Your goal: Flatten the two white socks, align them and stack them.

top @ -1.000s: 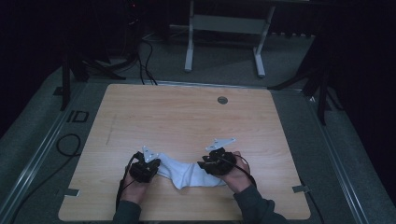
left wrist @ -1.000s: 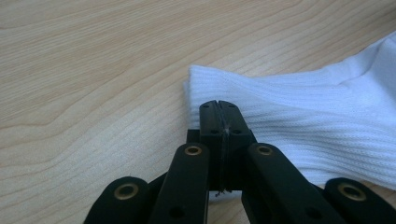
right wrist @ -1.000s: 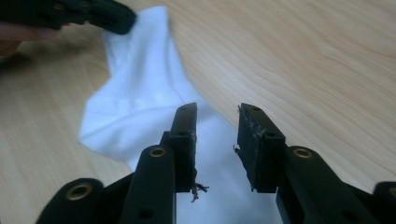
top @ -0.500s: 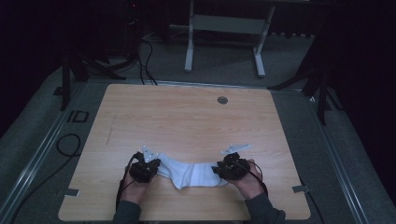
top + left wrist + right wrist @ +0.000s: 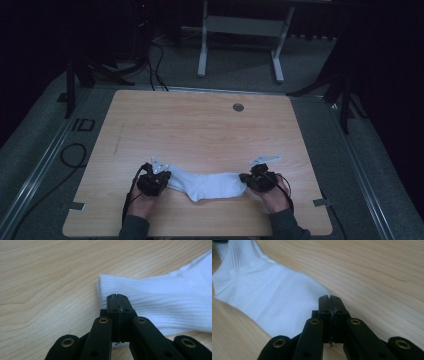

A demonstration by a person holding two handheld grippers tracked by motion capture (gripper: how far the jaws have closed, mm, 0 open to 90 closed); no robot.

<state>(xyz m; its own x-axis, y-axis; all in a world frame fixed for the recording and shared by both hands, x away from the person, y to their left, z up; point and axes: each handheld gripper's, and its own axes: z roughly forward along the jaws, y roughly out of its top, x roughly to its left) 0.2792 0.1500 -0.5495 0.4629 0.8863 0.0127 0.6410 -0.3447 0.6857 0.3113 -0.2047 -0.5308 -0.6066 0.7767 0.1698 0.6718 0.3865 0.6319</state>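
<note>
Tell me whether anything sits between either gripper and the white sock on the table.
Nothing visible does. The left gripper is shut on the ribbed cuff of the sock, and the right gripper has just closed on its toe end. The sock lies flat on the wooden table.
</note>
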